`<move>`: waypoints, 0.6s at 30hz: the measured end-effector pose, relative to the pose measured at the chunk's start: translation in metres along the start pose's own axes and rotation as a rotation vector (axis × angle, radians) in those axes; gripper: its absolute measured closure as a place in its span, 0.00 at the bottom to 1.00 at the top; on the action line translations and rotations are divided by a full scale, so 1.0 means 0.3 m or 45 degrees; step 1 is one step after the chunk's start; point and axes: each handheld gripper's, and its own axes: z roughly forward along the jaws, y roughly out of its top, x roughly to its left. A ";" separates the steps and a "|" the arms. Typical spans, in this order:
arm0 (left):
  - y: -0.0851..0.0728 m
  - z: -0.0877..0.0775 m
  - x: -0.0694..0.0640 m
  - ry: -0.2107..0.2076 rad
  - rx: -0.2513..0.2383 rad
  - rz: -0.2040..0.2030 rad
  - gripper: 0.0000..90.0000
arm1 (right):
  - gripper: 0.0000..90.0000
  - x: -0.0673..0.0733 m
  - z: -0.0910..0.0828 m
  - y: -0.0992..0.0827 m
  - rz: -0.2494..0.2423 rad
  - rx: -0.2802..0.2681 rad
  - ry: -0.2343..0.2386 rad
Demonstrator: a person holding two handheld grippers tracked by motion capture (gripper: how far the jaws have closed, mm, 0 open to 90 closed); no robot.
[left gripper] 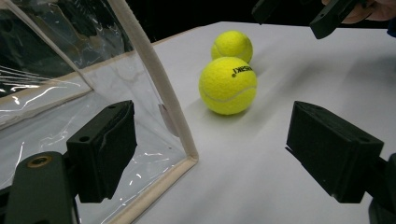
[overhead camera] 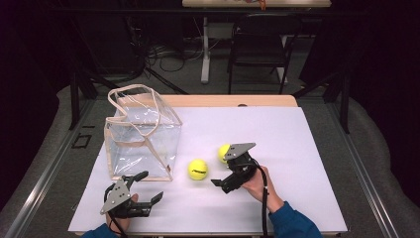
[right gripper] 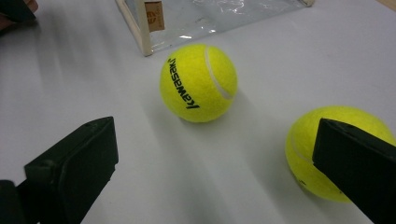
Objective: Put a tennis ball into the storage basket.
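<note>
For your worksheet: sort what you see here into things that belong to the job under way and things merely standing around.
Part of the job:
near tennis ball
far tennis ball
clear bag
left gripper, open
right gripper, open

Standing around:
folding chair
far table
floor cables

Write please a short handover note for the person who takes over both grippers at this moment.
Left gripper: open, holds nothing, low at the near left, next to the clear bag.
Right gripper: open, holds nothing, over the table between the two balls.
Ball with black print: on the table, just right of the bag.
Second ball: behind it, partly hidden by the right gripper.
Done: nothing visible; I see no ball in the bag.
Left: probably grasp each ball and put it in the bag.
</note>
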 end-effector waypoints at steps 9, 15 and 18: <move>0.002 -0.002 -0.001 0.005 0.000 0.008 0.18 | 0.00 0.007 0.033 0.039 -0.022 0.033 0.027; 0.001 -0.003 0.000 0.007 0.001 0.003 0.18 | 0.00 0.009 0.054 0.058 -0.031 0.040 0.041; 0.001 -0.002 0.000 0.007 -0.002 -0.001 0.18 | 0.00 0.008 0.067 0.064 -0.037 0.050 0.044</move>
